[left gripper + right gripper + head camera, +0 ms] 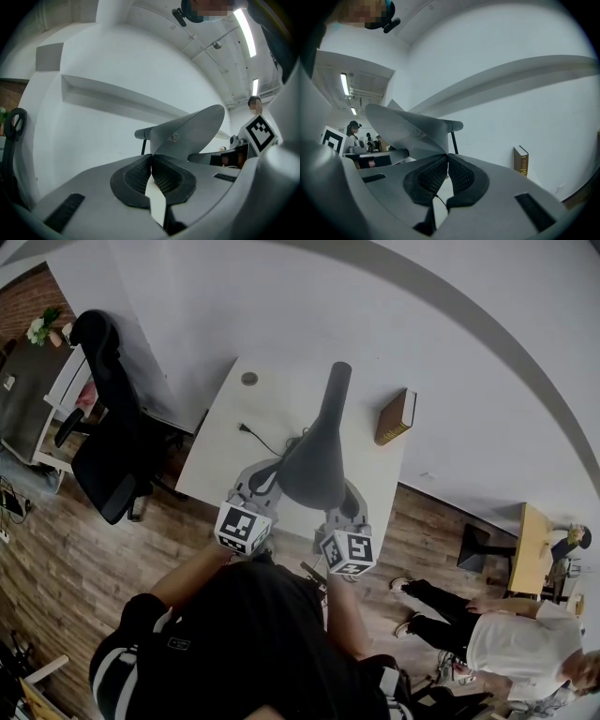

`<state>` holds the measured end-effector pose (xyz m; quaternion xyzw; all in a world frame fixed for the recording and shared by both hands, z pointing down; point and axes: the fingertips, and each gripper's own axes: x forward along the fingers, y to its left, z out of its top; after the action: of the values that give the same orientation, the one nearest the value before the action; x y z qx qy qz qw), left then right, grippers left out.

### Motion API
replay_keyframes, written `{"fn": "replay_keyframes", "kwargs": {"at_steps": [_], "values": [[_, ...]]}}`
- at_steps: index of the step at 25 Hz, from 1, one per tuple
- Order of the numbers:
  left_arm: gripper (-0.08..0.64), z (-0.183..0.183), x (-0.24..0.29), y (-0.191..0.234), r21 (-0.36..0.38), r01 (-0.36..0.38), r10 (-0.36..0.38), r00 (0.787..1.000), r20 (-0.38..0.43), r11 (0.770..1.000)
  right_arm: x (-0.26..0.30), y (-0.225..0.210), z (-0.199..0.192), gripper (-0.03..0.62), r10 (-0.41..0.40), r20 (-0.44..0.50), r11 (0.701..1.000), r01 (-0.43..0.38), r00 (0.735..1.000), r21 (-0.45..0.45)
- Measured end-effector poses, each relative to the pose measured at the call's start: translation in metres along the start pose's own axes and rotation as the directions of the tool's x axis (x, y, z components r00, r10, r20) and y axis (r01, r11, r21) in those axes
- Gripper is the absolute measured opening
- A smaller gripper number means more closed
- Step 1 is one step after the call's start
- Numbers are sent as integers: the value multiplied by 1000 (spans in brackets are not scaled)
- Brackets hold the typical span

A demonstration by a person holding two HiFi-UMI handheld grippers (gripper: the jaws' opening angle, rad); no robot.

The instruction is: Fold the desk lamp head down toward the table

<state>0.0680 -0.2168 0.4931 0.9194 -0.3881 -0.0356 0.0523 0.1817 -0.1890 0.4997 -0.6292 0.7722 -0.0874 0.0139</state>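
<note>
A dark grey desk lamp head (314, 465) hangs over the near half of the white table (220, 451), with its neck (335, 395) running away toward the wall. My left gripper (267, 482) pinches the head's rim on the left side, and my right gripper (343, 498) pinches it on the right. In the left gripper view the shade (192, 129) tapers down into the shut jaws of the left gripper (151, 157). In the right gripper view the shade (405, 129) meets the shut right gripper (448, 155) the same way. Both grippers point level.
A brown book (395, 416) stands upright at the table's right edge, and the lamp's black cord and plug (251, 434) lie left of the lamp. A black office chair (112, 427) stands left of the table. A person (506, 634) sits on the floor at the lower right.
</note>
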Motion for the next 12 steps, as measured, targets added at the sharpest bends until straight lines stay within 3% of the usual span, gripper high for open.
{"fn": "replay_keyframes", "kwargs": {"at_steps": [12], "values": [[28, -21, 4, 5, 28, -17, 17, 1000, -25, 999, 7, -5, -19, 17, -7, -38, 1000, 6, 999, -18]]}}
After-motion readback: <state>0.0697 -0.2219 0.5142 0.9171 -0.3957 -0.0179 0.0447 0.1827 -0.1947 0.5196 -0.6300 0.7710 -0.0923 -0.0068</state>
